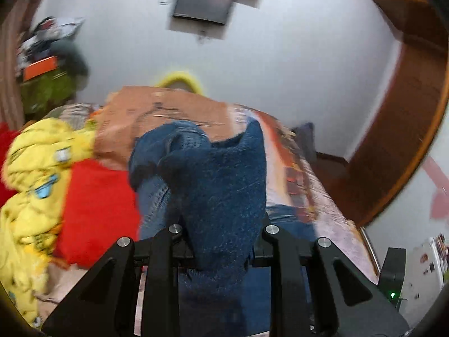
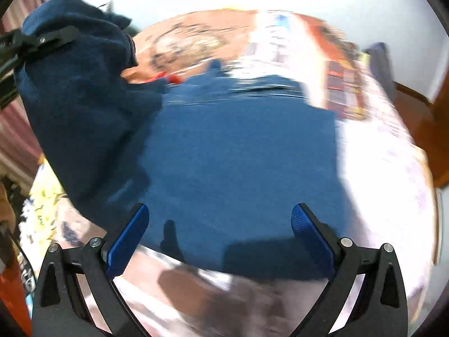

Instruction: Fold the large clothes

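1. The blue jeans [image 2: 238, 151] lie partly flat on the patterned bedspread [image 2: 393, 146], with one fleecy-lined part lifted in a bunch at ten o'clock in the right wrist view
2. The left gripper [image 1: 221, 241] is clamped on that bunch, so carry it across low and even, keeping the cloth from twisting
3. The right gripper [image 2: 220, 233] hovers over the flat denim with its jaws wide apart and empty; it looks best used to pin the near edge at six o'clock
4. Keep the fold clear of the red cloth [image 1: 98, 210] and yellow blanket [image 1: 33, 168] at nine o'clock in the left wrist view
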Motion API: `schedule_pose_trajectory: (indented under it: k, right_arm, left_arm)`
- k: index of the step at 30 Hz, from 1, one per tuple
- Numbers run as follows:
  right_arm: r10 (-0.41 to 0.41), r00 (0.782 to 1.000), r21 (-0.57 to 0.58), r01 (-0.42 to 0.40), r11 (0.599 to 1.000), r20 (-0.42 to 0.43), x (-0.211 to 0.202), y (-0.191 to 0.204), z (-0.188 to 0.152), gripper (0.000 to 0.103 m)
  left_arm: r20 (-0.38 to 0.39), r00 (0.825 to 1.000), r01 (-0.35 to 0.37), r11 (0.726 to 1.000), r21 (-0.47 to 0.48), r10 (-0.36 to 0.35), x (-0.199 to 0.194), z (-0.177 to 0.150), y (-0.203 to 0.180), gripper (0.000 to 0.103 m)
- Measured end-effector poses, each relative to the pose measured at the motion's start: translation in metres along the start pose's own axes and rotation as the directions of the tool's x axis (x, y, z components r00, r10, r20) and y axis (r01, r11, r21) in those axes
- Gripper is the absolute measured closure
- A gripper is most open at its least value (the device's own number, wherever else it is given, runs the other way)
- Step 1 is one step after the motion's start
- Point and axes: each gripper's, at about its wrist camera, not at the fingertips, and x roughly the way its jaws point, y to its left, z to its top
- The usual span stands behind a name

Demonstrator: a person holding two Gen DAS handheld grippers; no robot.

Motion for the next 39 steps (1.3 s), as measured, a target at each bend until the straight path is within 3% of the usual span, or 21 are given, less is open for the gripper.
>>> schedule_pose_trajectory:
  k: [4, 7, 9, 11, 14, 16, 18, 21, 24, 27, 28, 30, 32, 34, 36, 39]
  right_arm:
    - [-0.074, 0.997, 0.087, 0.073, 0.994, 0.006, -0.020, -0.049, -0.017, 0.002]
    - [-0.107, 0.994, 0.160, 0.105, 0.981, 0.004, -0.032, -0.080, -0.028, 0.002]
    - [-0.117, 0.993, 0.209, 0.113, 0.971, 0.007, -0.037, -0.095, -0.034, 0.002]
    - [-0.122, 0.993, 0.251, 0.118, 0.961, -0.001, -0.039, -0.108, -0.040, 0.002]
    - [-0.130, 0.991, 0.275, 0.128, 0.953, -0.011, -0.042, -0.120, -0.050, 0.002]
    - [-0.138, 0.990, 0.279, 0.137, 0.950, -0.019, -0.042, -0.126, -0.054, 0.002]
    - [-0.141, 0.990, 0.282, 0.141, 0.949, -0.021, -0.044, -0.129, -0.058, 0.002]
    - [-0.148, 0.989, 0.279, 0.146, 0.949, -0.015, -0.050, -0.129, -0.059, 0.002]
    - [-0.150, 0.989, 0.265, 0.141, 0.954, 0.014, -0.065, -0.124, -0.060, 0.002]
    - [-0.146, 0.988, 0.246, 0.128, 0.961, 0.054, -0.077, -0.117, -0.055, 0.002]
    - [-0.143, 0.987, 0.237, 0.124, 0.964, 0.066, -0.081, -0.113, -0.052, 0.002]
    - [-0.138, 0.986, 0.215, 0.117, 0.970, 0.090, -0.087, -0.105, -0.044, 0.002]
    - [-0.128, 0.985, 0.185, 0.105, 0.977, 0.116, -0.092, -0.094, -0.034, 0.002]
    - [-0.111, 0.984, 0.154, 0.089, 0.984, 0.140, -0.091, -0.082, -0.024, 0.002]
    - [-0.095, 0.983, 0.120, 0.076, 0.990, 0.156, -0.087, -0.071, -0.012, 0.002]
    - [-0.064, 0.985, 0.073, 0.053, 0.996, 0.161, -0.074, -0.053, 0.003, 0.002]
  left_arm:
    - [-0.054, 0.989, 0.138, 0.989, 0.058, -0.135, 0.026, -0.012, -0.063, 0.083]
    - [-0.158, 0.965, 0.229, 0.964, 0.135, -0.208, 0.053, -0.040, -0.109, 0.083]
    - [-0.229, 0.952, 0.249, 0.947, 0.204, -0.201, 0.071, -0.062, -0.130, 0.083]
    - [-0.296, 0.944, 0.233, 0.928, 0.292, -0.144, 0.089, -0.089, -0.143, 0.083]
    - [-0.369, 0.925, 0.230, 0.911, 0.341, -0.095, 0.105, -0.116, -0.142, 0.082]
    - [-0.371, 0.923, 0.242, 0.898, 0.368, -0.097, 0.100, -0.123, -0.141, 0.080]
    - [-0.380, 0.920, 0.259, 0.878, 0.402, -0.097, 0.091, -0.125, -0.143, 0.072]
    - [-0.403, 0.906, 0.310, 0.853, 0.421, -0.130, 0.076, -0.127, -0.142, 0.066]
    - [-0.436, 0.879, 0.370, 0.850, 0.376, -0.190, 0.059, -0.125, -0.135, 0.064]
    - [-0.445, 0.869, 0.390, 0.854, 0.345, -0.218, 0.037, -0.122, -0.127, 0.059]
    - [-0.436, 0.873, 0.385, 0.858, 0.340, -0.219, 0.028, -0.119, -0.122, 0.055]
    - [-0.394, 0.898, 0.347, 0.868, 0.355, -0.197, 0.014, -0.111, -0.114, 0.042]
    - [-0.332, 0.931, 0.281, 0.882, 0.378, -0.154, 0.000, -0.101, -0.100, 0.036]
    - [-0.282, 0.952, 0.227, 0.895, 0.383, -0.121, -0.010, -0.091, -0.084, 0.031]
    - [-0.237, 0.968, 0.167, 0.911, 0.376, -0.080, -0.014, -0.080, -0.067, 0.013]
    - [-0.193, 0.981, 0.058, 0.936, 0.346, 0.010, -0.011, -0.067, -0.038, 0.011]
